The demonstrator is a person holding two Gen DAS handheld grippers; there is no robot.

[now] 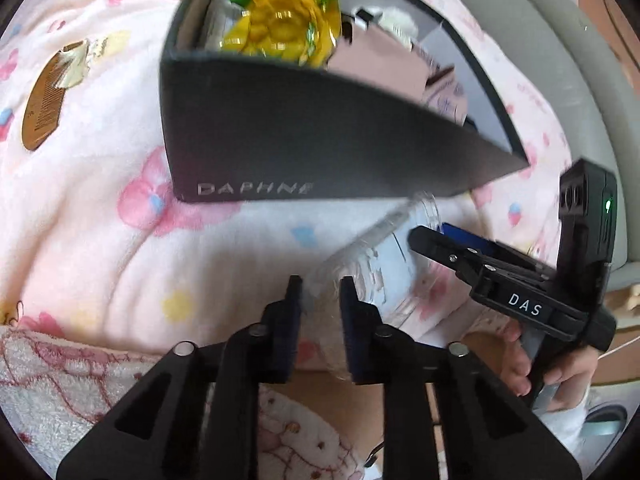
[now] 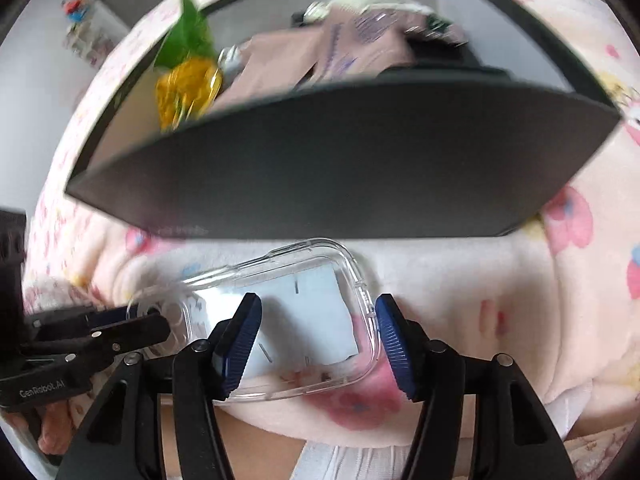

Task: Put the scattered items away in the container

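- Gripper first: the right gripper [image 2: 318,340] has its ribbed blue pads [image 2: 390,344] spread wide, poised over the clear phone case [image 2: 280,320] and straddling it, pads not pressed to its sides as far as I can tell.
- Left gripper [image 1: 320,304] shows black, angular fingers set a narrow gap apart. From the right wrist view its tip sits at the case's left corner, but whether it actually pinches that edge I cannot tell.
- Largest thing around is the bed blanket [image 1: 100,220], a soft, fleecy pink fabric printed with flowers and cartoon figures, lying in gentle folds.
- On it stands the container, a matte black cardboard box [image 1: 320,140] with sharp corners, grey inside walls and "DAPHNE" lettered on its near side.
- Inside the box: a shiny green-and-yellow snack bag [image 1: 280,20], a pale pink carton [image 1: 380,64] with printing, and something white and fluffy [image 1: 396,20] towards the back.
- That phone case is rigid, see-through plastic with rounded corners and a white paper insert, lying flat on the blanket just in front of the box's near wall, outside it.
- Left of the box, well apart, lies a brown oval label or packet [image 1: 44,108] with a crinkled gold foil edge.
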